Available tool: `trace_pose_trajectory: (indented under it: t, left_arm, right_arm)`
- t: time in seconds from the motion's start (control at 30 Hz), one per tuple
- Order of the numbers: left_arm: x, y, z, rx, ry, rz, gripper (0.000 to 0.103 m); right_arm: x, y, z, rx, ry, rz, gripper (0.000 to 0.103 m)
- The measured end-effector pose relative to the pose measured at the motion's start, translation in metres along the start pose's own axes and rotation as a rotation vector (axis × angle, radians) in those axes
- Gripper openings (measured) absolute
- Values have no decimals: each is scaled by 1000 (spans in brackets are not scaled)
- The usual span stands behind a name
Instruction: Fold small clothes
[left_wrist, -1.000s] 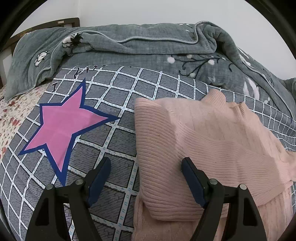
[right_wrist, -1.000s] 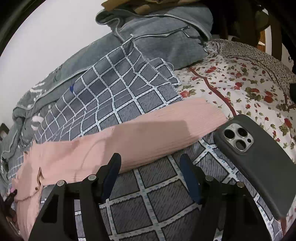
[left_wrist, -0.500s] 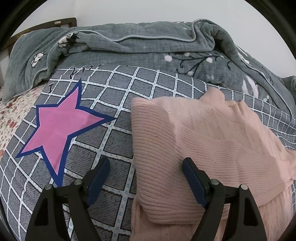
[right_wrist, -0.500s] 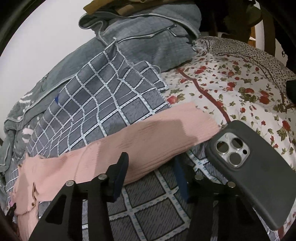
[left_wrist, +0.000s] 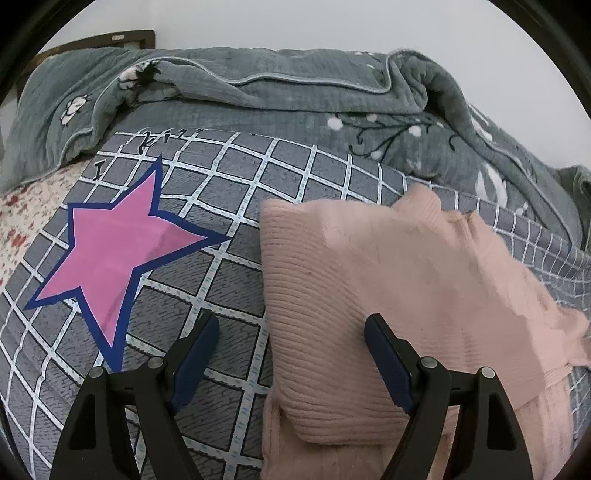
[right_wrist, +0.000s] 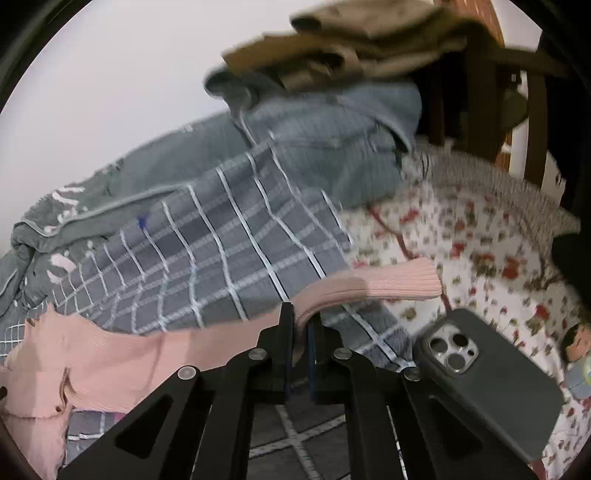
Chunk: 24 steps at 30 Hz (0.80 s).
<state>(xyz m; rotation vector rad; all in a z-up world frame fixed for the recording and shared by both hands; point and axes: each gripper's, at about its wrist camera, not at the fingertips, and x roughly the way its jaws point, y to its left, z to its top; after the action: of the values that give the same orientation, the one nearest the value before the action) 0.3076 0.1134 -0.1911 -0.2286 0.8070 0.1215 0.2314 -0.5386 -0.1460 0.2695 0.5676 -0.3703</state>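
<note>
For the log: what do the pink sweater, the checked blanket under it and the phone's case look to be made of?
Pink sweater: soft ribbed knit, matte, probably wool or acrylic; fine parallel ribs show. Its sleeve is pinched in the right hand-held gripper.
Checked blanket: woven or fleecy printed fabric, grainy matte surface.
Phone case: dark, smooth, matte, likely silicone or plastic.

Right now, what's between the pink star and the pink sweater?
Only bare grey checked blanket, seen in the left wrist view. The pink star and the folded pink sweater lie apart on it, with nothing in the gap.
</note>
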Motion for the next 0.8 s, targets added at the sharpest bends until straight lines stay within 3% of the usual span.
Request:
trace_pose_trajectory:
  t: [0.2,0.4,0.5,0.8]
  left_arm:
    - [-8,14,2,-71,-21,-31,80]
    - [-25,29,5,-87,-62,-16,80]
    - [-31,44,6,-117,-65,6,80]
    - [-45,105,10,-287,-63,-76,80]
  right_arm:
    - [-30,46,6,-63,-104,22,6]
    - [-57,126,11,-144,-132,124,6]
    - [-75,183,10,-181,-123,228,6]
    - [-113,358,-31,-302,-49,499,6]
